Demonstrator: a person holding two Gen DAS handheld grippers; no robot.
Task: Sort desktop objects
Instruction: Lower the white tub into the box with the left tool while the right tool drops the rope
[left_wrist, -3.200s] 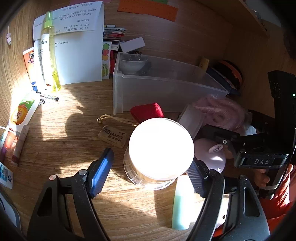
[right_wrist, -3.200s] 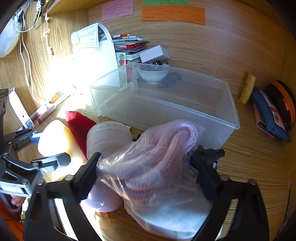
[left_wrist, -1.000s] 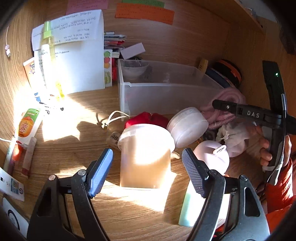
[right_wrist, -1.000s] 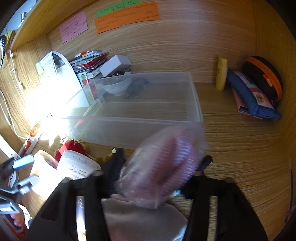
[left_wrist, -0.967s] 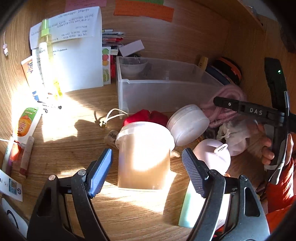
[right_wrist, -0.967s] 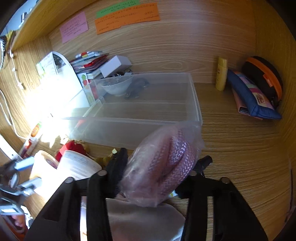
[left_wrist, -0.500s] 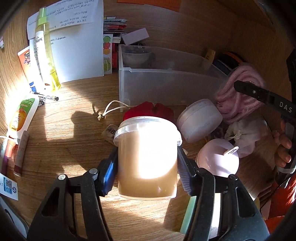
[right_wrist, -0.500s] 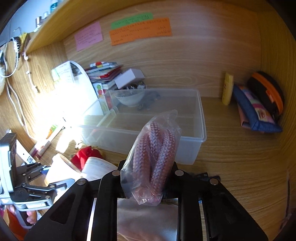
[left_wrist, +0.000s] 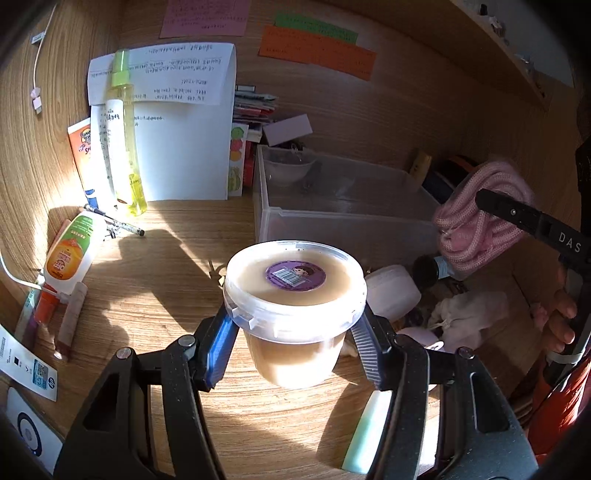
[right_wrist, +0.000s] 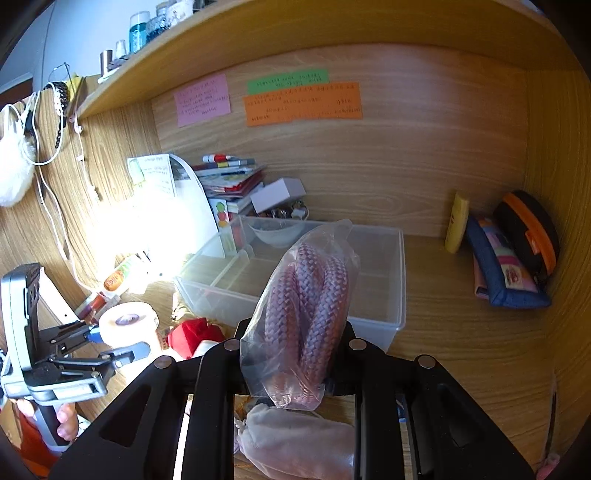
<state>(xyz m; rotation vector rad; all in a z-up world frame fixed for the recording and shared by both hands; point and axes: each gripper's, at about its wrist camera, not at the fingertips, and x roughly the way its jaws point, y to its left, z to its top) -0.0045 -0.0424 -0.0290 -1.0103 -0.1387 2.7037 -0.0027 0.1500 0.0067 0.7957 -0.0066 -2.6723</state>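
Both grips complete. Left gripper (left_wrist: 293, 334): jaws, just closed, clamp the lidded tub (left_wrist: 295, 310), now lifted off the worktop (left_wrist: 166, 295). Right gripper (right_wrist: 295, 363): jaws clenched on the bagged pink rope (right_wrist: 306, 317), raised before the clear bin (right_wrist: 369, 321); both loads are ready for binning.
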